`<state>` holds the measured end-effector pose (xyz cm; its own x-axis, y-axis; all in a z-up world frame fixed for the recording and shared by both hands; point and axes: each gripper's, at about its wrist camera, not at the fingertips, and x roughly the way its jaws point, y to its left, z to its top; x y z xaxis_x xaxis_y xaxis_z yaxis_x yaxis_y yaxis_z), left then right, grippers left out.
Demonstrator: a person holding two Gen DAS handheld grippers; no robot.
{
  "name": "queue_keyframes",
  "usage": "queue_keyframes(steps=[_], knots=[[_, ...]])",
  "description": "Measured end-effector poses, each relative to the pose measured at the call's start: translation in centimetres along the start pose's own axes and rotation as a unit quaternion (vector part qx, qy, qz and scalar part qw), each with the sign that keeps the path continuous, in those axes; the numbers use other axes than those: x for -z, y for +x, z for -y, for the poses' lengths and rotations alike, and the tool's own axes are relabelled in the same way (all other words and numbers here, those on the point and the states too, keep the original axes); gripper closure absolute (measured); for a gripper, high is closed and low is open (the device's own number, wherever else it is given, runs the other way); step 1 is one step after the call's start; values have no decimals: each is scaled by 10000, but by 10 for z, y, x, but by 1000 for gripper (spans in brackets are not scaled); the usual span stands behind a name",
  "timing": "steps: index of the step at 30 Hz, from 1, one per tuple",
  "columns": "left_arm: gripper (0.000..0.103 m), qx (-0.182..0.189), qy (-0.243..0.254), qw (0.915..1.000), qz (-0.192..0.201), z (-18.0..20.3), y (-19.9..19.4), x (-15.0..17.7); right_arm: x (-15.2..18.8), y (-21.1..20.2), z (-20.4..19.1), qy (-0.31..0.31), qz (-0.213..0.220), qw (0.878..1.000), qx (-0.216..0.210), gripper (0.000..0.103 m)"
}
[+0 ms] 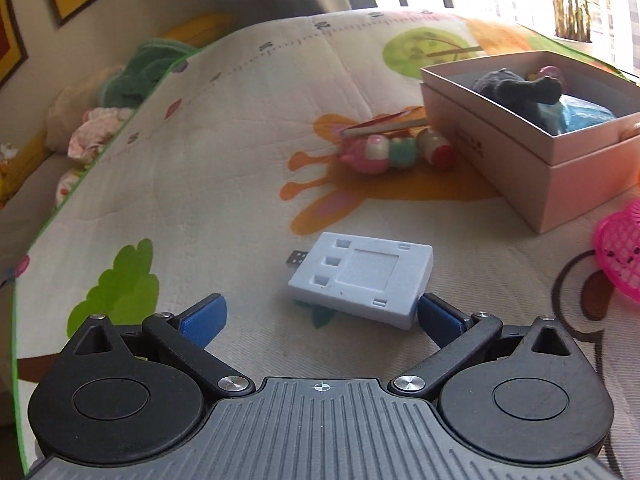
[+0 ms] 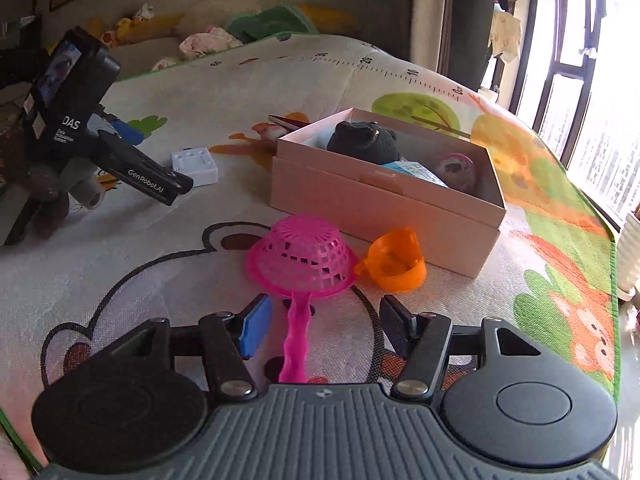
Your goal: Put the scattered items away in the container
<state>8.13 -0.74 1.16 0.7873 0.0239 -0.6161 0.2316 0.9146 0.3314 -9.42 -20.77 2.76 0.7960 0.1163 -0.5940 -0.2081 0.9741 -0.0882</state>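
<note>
A white USB block (image 1: 360, 276) lies on the play mat just ahead of my open left gripper (image 1: 320, 314), nearer its right finger. It also shows in the right wrist view (image 2: 195, 167). The pink cardboard box (image 1: 560, 168) at the right holds a dark plush (image 1: 520, 84) and a blue packet. A caterpillar toy (image 1: 396, 152) and a thin book (image 1: 384, 124) lie beside the box. My right gripper (image 2: 324, 320) is open around the handle of a pink toy strainer (image 2: 302, 258). An orange cup (image 2: 394, 260) lies against the box (image 2: 384, 204).
The left gripper's body (image 2: 80, 128) is seen at the left in the right wrist view. Cushions and green cloth (image 1: 136, 72) lie past the mat's far edge. A window and plant (image 1: 572, 0) are at the back right. The mat's edge (image 2: 612, 280) drops off on the right.
</note>
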Motion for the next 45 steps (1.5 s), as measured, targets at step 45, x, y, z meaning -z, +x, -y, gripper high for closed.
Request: queue_keyframes(steps=[45], knots=[[0,2513,305,9673,128,69,-86,16,-19,49,39,717,-94,9949,700,52]])
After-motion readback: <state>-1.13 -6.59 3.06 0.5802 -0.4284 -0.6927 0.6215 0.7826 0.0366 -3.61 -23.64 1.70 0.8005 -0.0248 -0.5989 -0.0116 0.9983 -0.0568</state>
